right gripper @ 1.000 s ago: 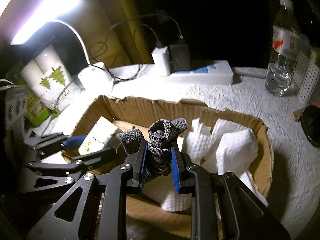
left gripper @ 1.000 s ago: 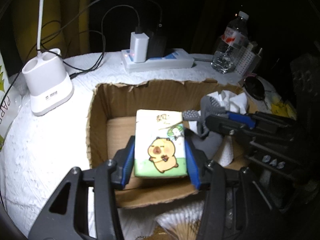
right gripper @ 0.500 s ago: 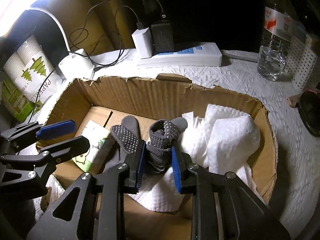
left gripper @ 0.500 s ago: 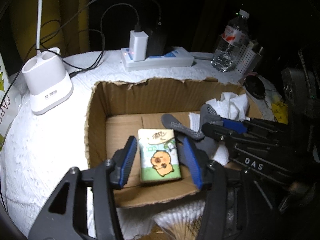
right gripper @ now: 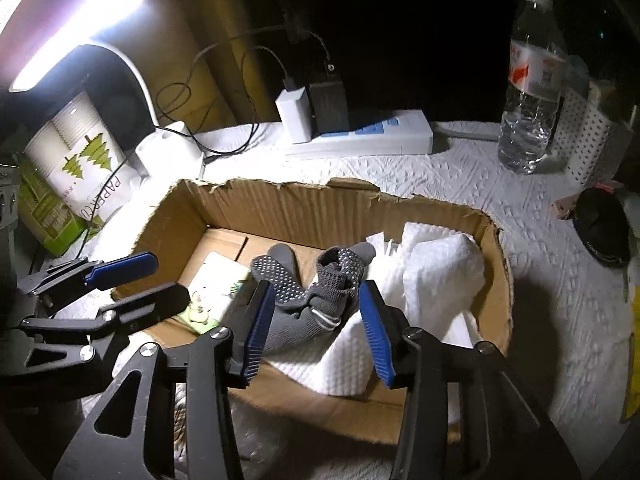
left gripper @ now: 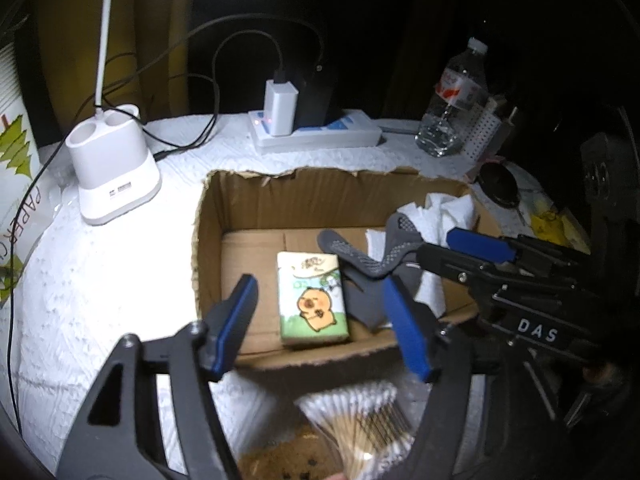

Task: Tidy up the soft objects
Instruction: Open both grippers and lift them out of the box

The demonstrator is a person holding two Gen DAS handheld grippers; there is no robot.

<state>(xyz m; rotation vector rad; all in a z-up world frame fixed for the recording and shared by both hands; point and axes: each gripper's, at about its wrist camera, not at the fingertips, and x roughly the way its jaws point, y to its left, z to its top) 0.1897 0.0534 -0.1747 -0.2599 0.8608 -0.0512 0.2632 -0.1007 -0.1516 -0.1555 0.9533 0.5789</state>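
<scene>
One cardboard box [right gripper: 280,208] is seen on the table. Inside it, one tissue pack [left gripper: 312,296] with a cartoon critter can be counted, plus two grey socks [right gripper: 312,280] with grippy dots, and a pile of white paper towels [right gripper: 432,264], exact number can't be told. Outside the box: one water bottle [right gripper: 532,80], one power strip [right gripper: 372,136] with two chargers [right gripper: 296,114] plugged in, one desk lamp [left gripper: 112,168], and one bundle of cotton swabs [left gripper: 364,420].

Left gripper [left gripper: 324,316] jaws spread wide; right gripper [right gripper: 316,324] likewise, nothing held.
</scene>
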